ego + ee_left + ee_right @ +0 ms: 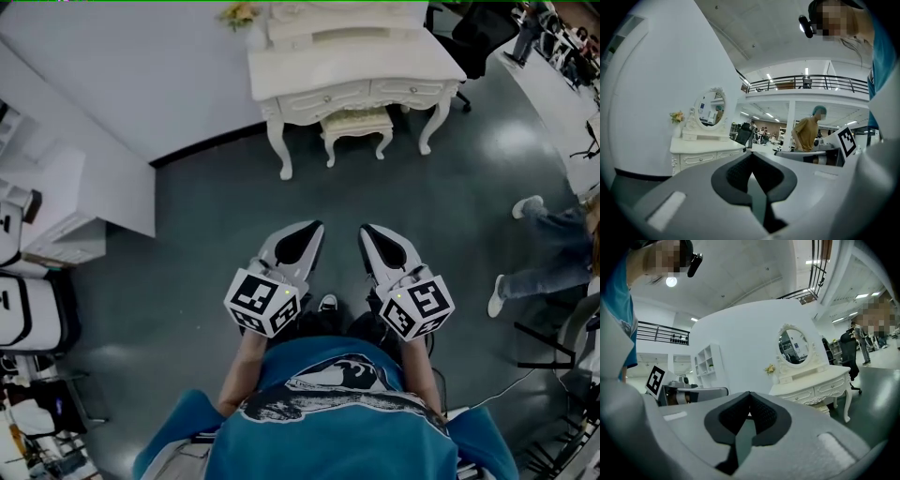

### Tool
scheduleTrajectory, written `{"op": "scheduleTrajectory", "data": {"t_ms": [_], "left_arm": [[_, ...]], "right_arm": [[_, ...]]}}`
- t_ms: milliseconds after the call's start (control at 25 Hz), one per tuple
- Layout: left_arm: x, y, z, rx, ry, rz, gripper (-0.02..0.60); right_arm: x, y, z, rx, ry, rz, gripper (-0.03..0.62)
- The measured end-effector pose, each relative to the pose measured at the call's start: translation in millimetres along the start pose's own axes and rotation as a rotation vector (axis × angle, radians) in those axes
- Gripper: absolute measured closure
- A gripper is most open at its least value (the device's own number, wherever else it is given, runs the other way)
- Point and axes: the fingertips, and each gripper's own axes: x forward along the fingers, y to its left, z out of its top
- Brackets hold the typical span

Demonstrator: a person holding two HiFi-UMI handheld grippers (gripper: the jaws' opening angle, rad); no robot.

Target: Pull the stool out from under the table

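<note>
A cream stool (pixel 357 127) with curved legs stands tucked under the white dressing table (pixel 352 75) at the far end of the grey floor. The table (pixel 813 385) and a corner of the stool (pixel 827 408) show in the right gripper view; the left gripper view catches the table (pixel 701 152) with its oval mirror (pixel 709 110). Held close to the person's body, my left gripper (pixel 309 230) and right gripper (pixel 369 232) point toward the table from well short of it. Both are shut and empty, as seen for the left gripper (pixel 751 157) and the right gripper (pixel 749 395).
A curved white wall (pixel 122 84) runs along the left, with white shelving (pixel 56 234) below it. A person's legs (pixel 534 244) stand at the right, next to a black frame (pixel 553 347). A black office chair (pixel 473 33) sits behind the table.
</note>
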Motion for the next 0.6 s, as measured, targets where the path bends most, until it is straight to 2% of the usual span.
{"op": "scheduleTrajectory", "data": {"t_ms": [160, 360, 600], "left_arm": [[7, 19, -2, -0.014, 0.007, -0.021, 0.566], [21, 23, -2, -0.029, 0.012, -0.048, 0.566], [36, 36, -11, -0.058, 0.032, -0.034, 0.566]], "right_arm": [[15, -2, -6, 0.003, 0.014, -0.025, 0.591], [20, -17, -3, 0.024, 0.029, -0.056, 0.591], [31, -33, -12, 0.041, 0.065, -0.061, 0.591]]}}
